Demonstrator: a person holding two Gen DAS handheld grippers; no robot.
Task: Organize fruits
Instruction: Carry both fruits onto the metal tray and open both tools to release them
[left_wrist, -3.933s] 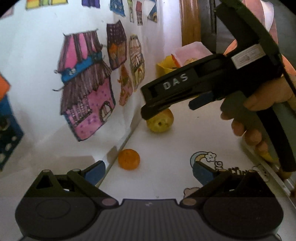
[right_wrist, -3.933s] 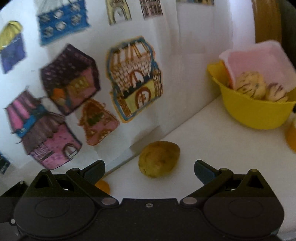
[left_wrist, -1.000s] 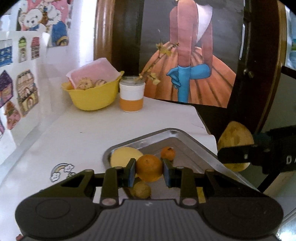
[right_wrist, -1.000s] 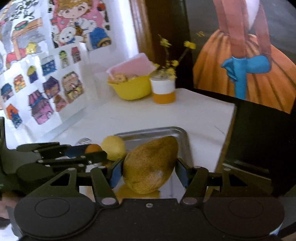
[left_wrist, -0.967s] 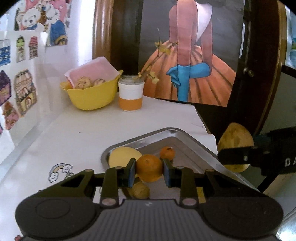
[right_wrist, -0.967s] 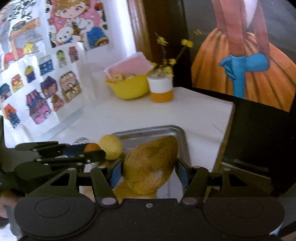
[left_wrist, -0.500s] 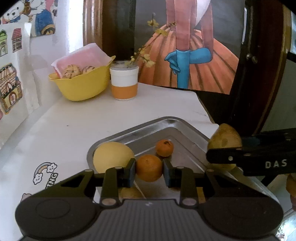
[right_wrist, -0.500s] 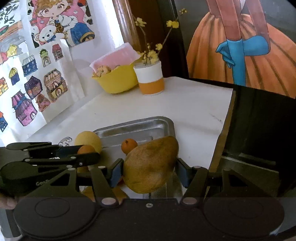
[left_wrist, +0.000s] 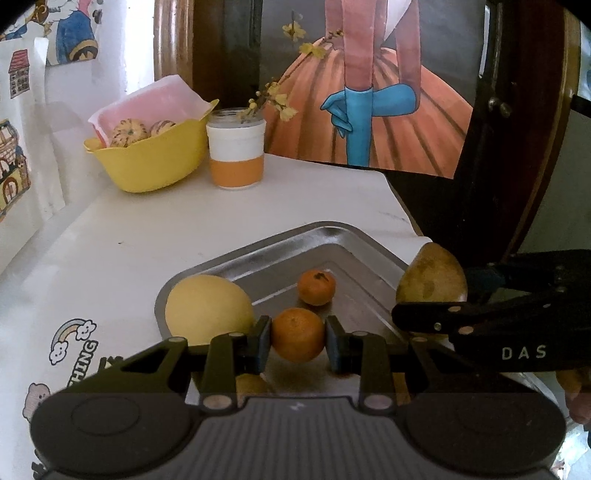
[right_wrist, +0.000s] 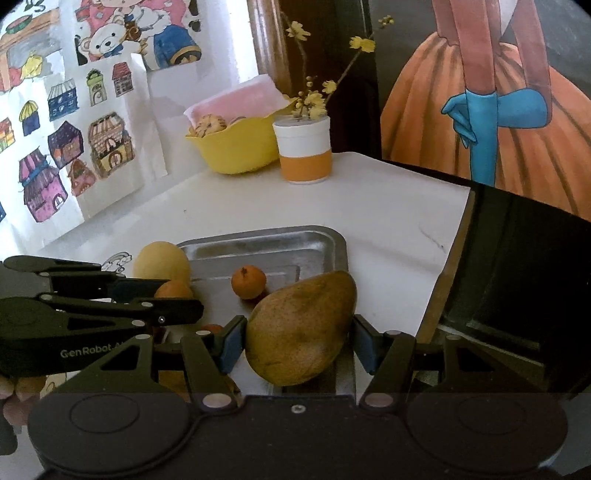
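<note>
The left gripper (left_wrist: 298, 339) is clenched on an orange (left_wrist: 297, 334), held just above the metal tray (left_wrist: 332, 230). The right gripper (right_wrist: 297, 341) squeezes a brownish mango (right_wrist: 301, 326) over the tray's right rim, at about three o'clock from the orange. A second ago both fruits hung higher and nearer the camera side; now they have come down and in, so I'd judge the drop is imminent. Already lying in the tray are a small tangerine (left_wrist: 316, 287) at twelve o'clock from the orange and a pale yellow fruit (left_wrist: 208, 308) at ten o'clock. Further back, at eleven o'clock, stand a yellow bowl (left_wrist: 147, 162) and an orange-banded cup (left_wrist: 236, 155), well apart from the tray.
</note>
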